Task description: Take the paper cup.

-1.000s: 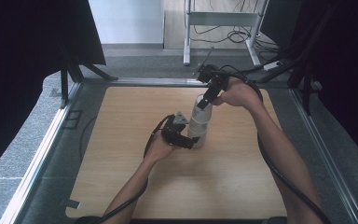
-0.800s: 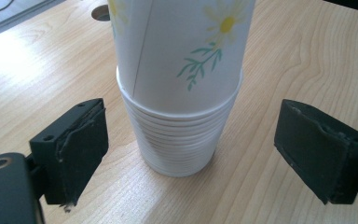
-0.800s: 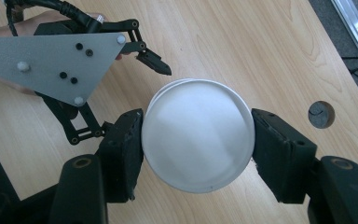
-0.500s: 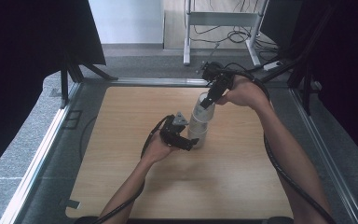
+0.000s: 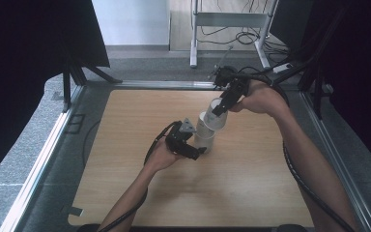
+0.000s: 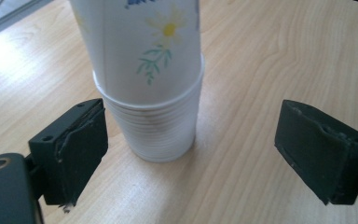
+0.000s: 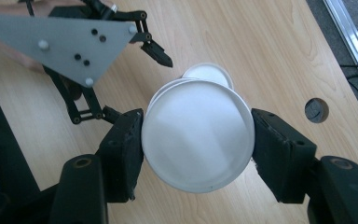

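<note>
White paper cup with daisy print (image 5: 216,114) pinched across its sides by right gripper (image 7: 196,140), lifted partly clear of nested stack of white paper cups (image 6: 154,133) at centre of light wooden table (image 5: 125,145). Left gripper (image 6: 191,144) straddles stack base, jaws spread, just been opening, pads off stack. Risk: stack unbraced; if next cup clings, it rides up or stack tips. Hard pinch may crumple cup wall.

Light wood table (image 5: 251,193), stack of white paper cups (image 5: 204,140) upright near centre
</note>
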`<state>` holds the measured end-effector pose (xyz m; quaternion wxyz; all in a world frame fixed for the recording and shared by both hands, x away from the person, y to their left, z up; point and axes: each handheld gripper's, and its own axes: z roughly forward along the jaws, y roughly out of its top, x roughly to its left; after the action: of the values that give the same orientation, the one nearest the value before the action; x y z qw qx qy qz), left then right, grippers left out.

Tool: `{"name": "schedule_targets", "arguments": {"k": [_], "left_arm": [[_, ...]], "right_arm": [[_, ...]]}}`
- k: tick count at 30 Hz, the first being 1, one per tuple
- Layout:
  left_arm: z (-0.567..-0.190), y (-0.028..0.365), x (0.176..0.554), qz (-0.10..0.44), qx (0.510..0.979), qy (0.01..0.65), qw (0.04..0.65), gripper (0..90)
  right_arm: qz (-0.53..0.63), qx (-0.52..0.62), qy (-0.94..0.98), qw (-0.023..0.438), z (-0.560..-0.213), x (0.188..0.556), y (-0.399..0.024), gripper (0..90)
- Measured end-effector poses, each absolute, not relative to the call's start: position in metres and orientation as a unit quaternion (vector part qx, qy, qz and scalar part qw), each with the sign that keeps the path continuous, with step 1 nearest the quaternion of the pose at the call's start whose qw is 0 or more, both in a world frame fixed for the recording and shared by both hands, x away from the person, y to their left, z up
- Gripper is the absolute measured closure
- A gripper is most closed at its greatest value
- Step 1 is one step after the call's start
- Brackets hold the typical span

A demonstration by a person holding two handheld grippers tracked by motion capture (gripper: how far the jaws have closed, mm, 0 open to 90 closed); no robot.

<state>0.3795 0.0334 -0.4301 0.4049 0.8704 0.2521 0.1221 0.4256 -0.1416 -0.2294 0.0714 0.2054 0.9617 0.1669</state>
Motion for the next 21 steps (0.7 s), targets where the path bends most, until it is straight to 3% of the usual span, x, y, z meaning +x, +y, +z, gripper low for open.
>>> {"name": "schedule_targets", "arguments": {"k": [21], "left_arm": [[-0.431,0.037,0.36,0.078,0.886,0.217,0.401,4.0]], "right_arm": [[0.171,0.188,0.965,0.062,-0.249,0.397,-0.167,37.4]]}}
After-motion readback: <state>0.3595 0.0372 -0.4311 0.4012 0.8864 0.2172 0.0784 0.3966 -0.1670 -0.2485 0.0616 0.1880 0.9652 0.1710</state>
